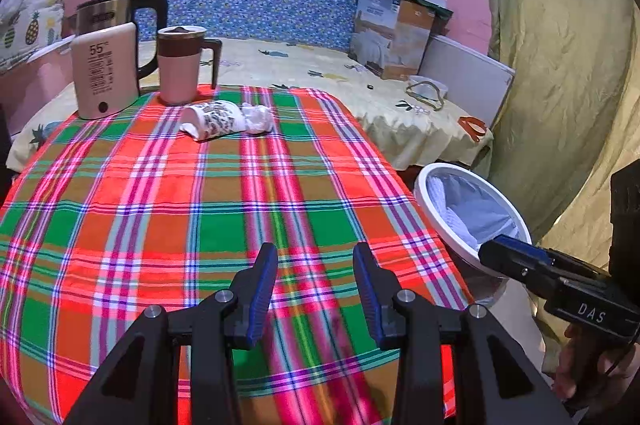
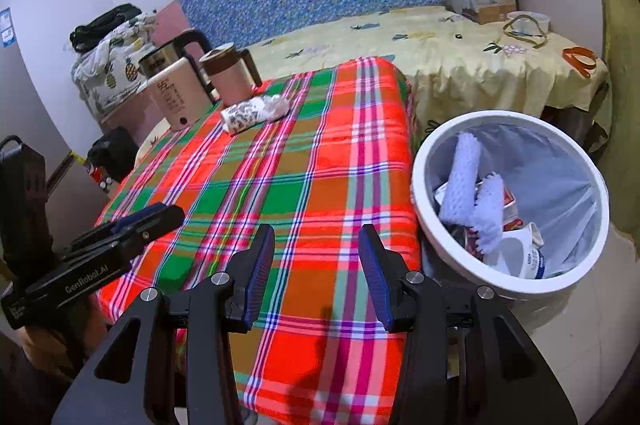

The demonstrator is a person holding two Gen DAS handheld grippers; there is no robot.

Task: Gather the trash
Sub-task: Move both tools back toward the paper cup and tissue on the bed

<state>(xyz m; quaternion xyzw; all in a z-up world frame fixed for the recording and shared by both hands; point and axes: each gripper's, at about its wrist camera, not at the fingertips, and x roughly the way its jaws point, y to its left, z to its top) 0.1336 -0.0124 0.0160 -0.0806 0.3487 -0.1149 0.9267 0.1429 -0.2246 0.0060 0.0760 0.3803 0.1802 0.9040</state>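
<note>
A crumpled patterned paper cup with a white tissue wad (image 1: 226, 119) lies on the far part of the plaid tablecloth (image 1: 200, 205); it also shows in the right wrist view (image 2: 254, 113). A white trash bin (image 2: 508, 205) with a plastic liner stands on the floor right of the table and holds several pieces of trash; its rim shows in the left wrist view (image 1: 440, 225). My left gripper (image 1: 316, 285) is open and empty above the near table. My right gripper (image 2: 316, 273) is open and empty over the table's near right edge, beside the bin.
A steel kettle (image 1: 120, 13), a pink box marked 55 (image 1: 105, 71) and a pink lidded mug (image 1: 182, 65) stand at the far left of the table. Behind is a bed with a yellow sheet (image 1: 320, 65), a cardboard box (image 1: 394, 33) and orange scissors (image 1: 474, 127). A green curtain (image 1: 560, 65) hangs right.
</note>
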